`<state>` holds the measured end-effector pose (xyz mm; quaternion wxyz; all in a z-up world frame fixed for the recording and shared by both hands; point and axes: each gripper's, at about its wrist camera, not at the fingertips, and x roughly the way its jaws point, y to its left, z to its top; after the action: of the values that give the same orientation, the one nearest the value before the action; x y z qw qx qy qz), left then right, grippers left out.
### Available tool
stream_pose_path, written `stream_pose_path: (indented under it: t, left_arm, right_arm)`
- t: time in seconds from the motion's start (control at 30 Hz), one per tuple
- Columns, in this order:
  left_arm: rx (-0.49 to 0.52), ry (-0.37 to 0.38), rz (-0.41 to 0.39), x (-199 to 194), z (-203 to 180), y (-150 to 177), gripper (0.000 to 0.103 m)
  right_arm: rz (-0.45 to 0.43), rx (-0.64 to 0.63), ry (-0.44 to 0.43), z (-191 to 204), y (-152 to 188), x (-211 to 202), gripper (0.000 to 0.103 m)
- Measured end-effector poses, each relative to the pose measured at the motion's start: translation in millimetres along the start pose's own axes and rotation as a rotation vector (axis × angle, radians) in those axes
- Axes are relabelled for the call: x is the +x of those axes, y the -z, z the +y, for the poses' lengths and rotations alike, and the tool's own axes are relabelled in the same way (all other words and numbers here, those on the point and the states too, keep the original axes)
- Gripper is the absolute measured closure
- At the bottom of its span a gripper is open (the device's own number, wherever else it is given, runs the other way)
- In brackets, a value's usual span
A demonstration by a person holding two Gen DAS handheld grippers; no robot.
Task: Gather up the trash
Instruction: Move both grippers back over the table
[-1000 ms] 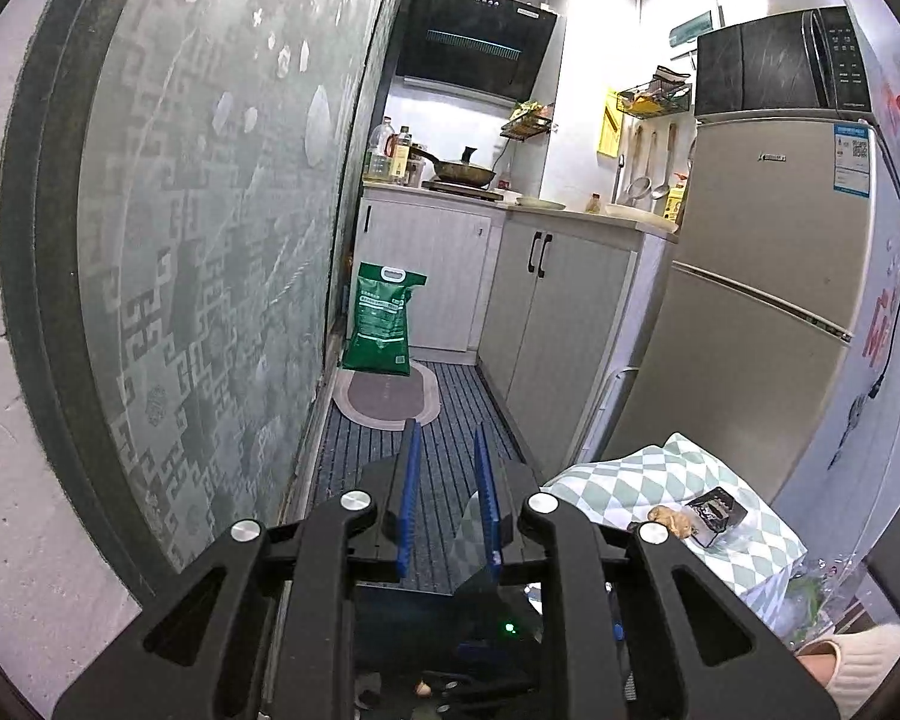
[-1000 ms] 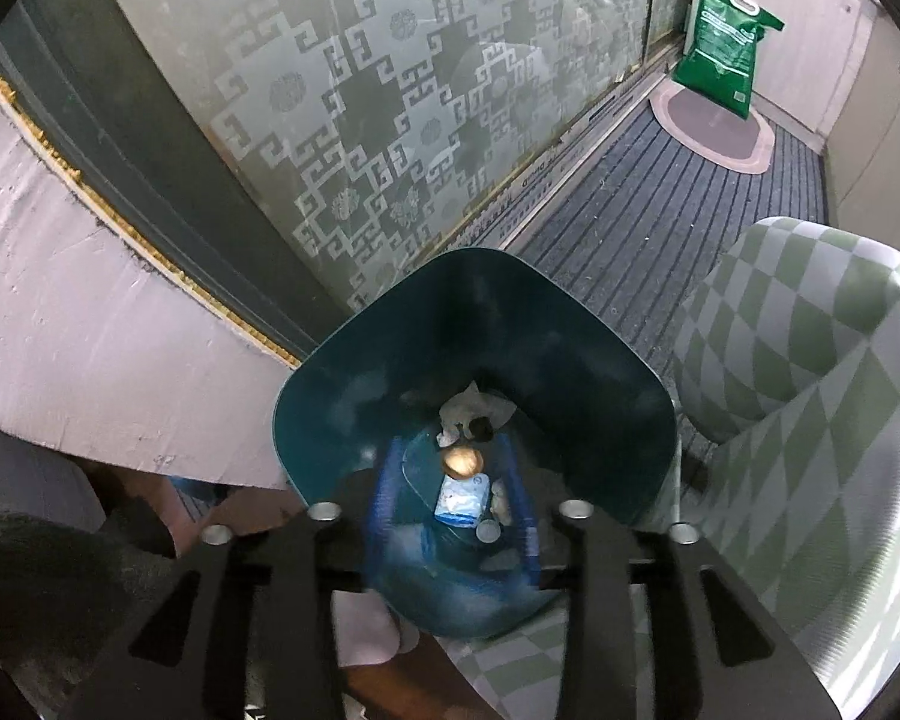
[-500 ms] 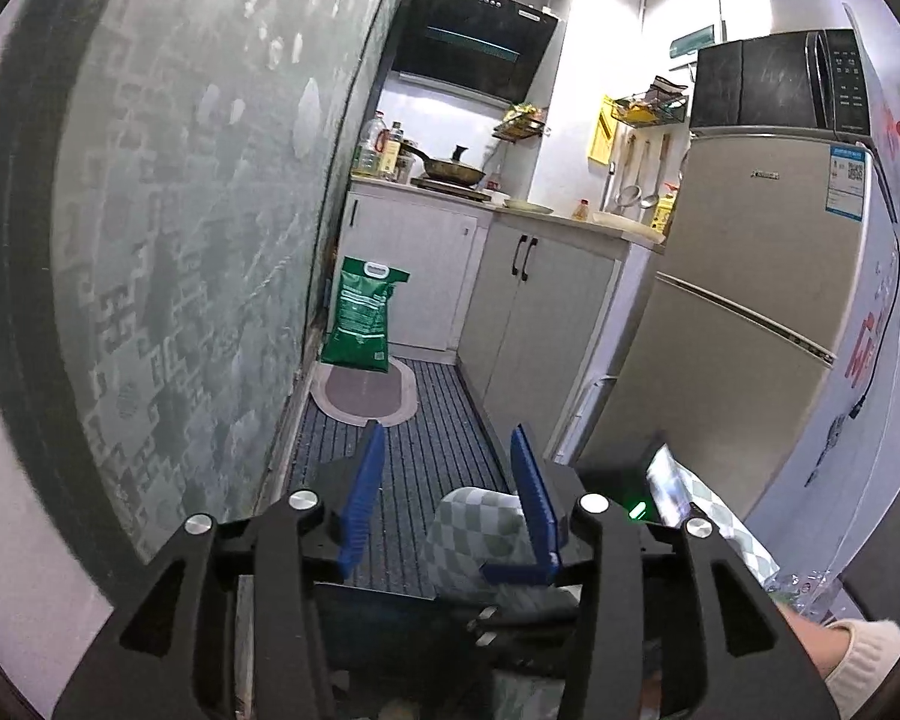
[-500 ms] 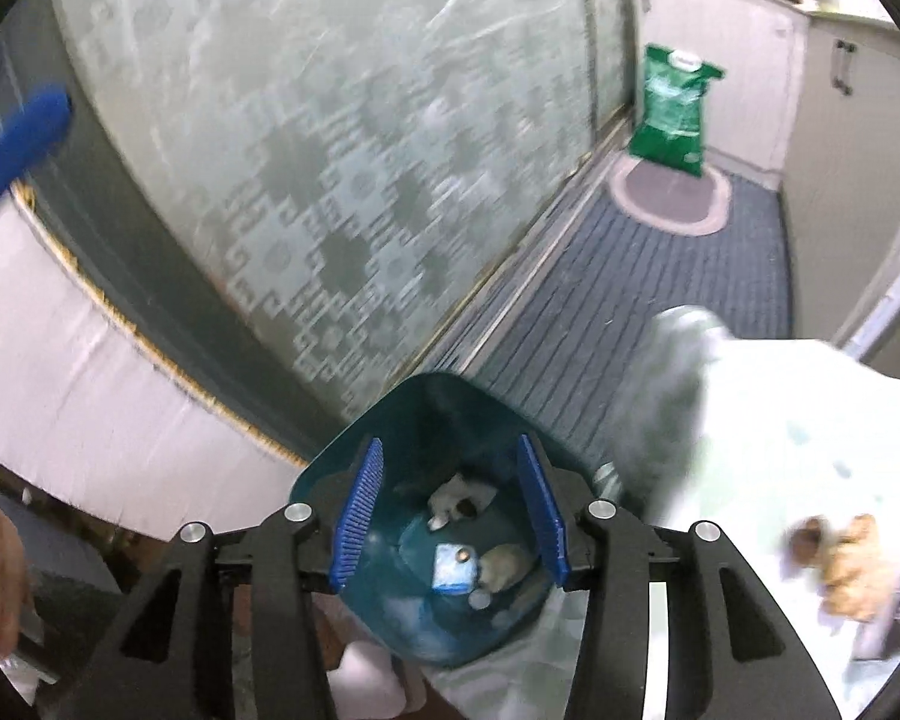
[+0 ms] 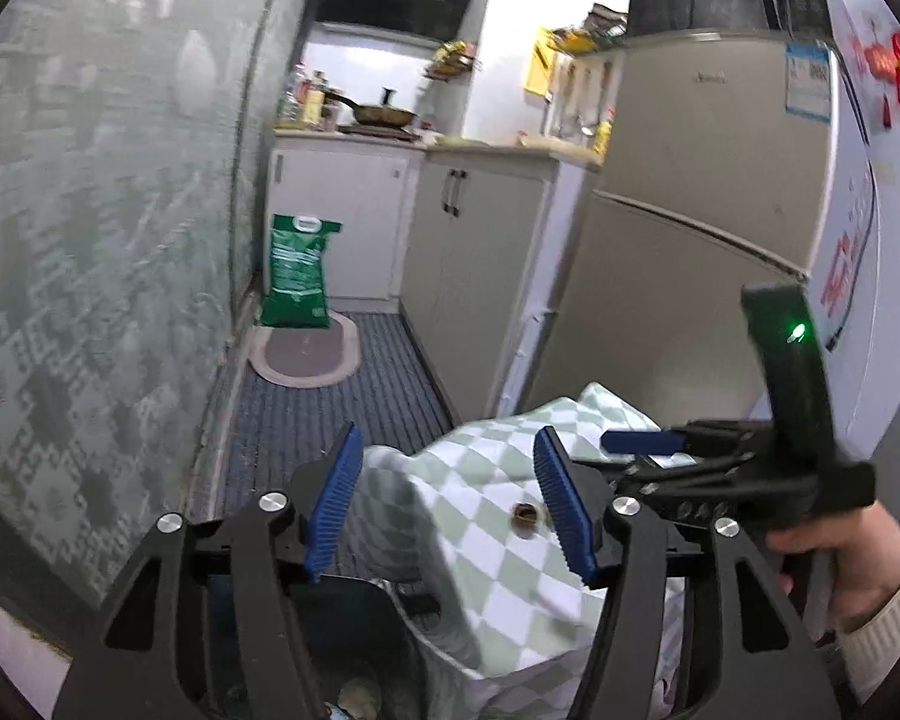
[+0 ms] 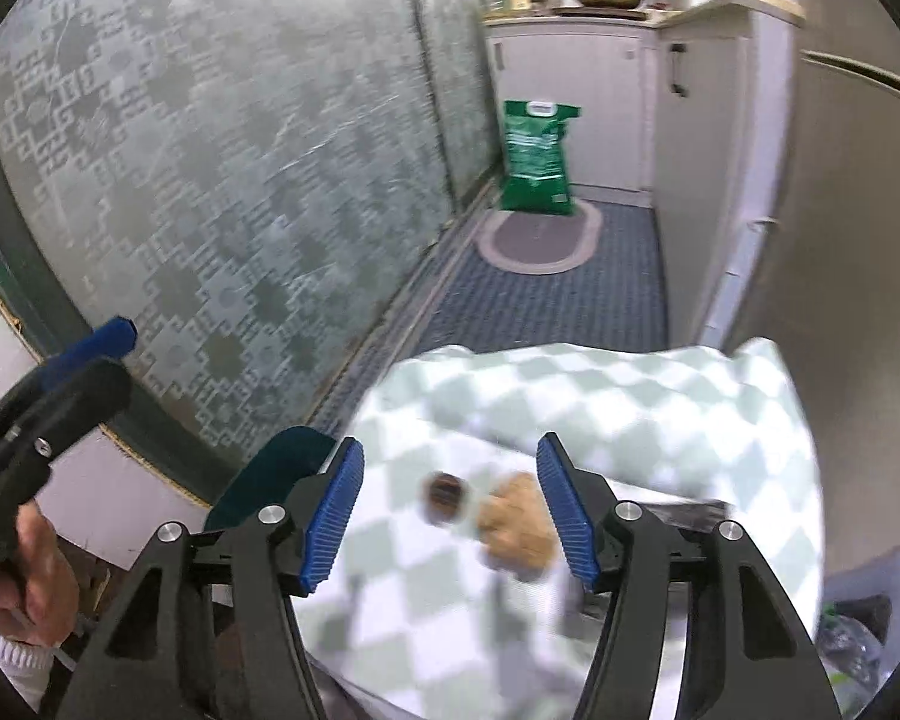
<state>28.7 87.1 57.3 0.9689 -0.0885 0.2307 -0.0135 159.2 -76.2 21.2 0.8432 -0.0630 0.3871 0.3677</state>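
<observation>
Trash: a small brown round scrap (image 6: 444,493) and a tan crumpled lump (image 6: 517,523) lie side by side on the tabletop, blurred; a dark flat wrapper (image 6: 681,510) lies just to the right of them.
Tabletop: covered with a green-and-white checked cloth (image 6: 630,396); the trash sits towards its near edge, and the cloth hangs over the left edge.
Bin: dark teal (image 6: 270,474), on the floor just beside the table's left edge; in the left wrist view its inside (image 5: 354,648) shows pale scraps at the bottom, too dim to name.
Right gripper (image 6: 450,510): jaws spread and opening, above the near edge of the tabletop; the brown scrap and tan lump show between the blue pads, with neither pad touching them.
Left gripper (image 5: 450,504): jaws spread and opening, nothing pinched; over the table's left edge, the bin below it.
Hands: one (image 5: 834,558) grips the right gripper's handle, one (image 6: 30,576) the left's; both in white cuffs.
Surroundings: patterned frosted glass door (image 6: 210,180), green sack (image 6: 537,156) on an oval mat (image 6: 540,240), white cabinets (image 5: 468,240), fridge (image 5: 690,228).
</observation>
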Motion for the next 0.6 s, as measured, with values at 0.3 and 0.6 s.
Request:
stream_pose_path:
  t: [0.3,0.6]
  left_arm:
    - [0.147,0.053,0.144,59,-47,19,0.029]
    - [0.22,0.05,0.217,98,-65,36,0.029]
  right_arm:
    - [-0.045,0.008,0.039,-39,18,-31,0.029]
    - [-0.077,0.042,0.051,-73,32,-55,0.026]
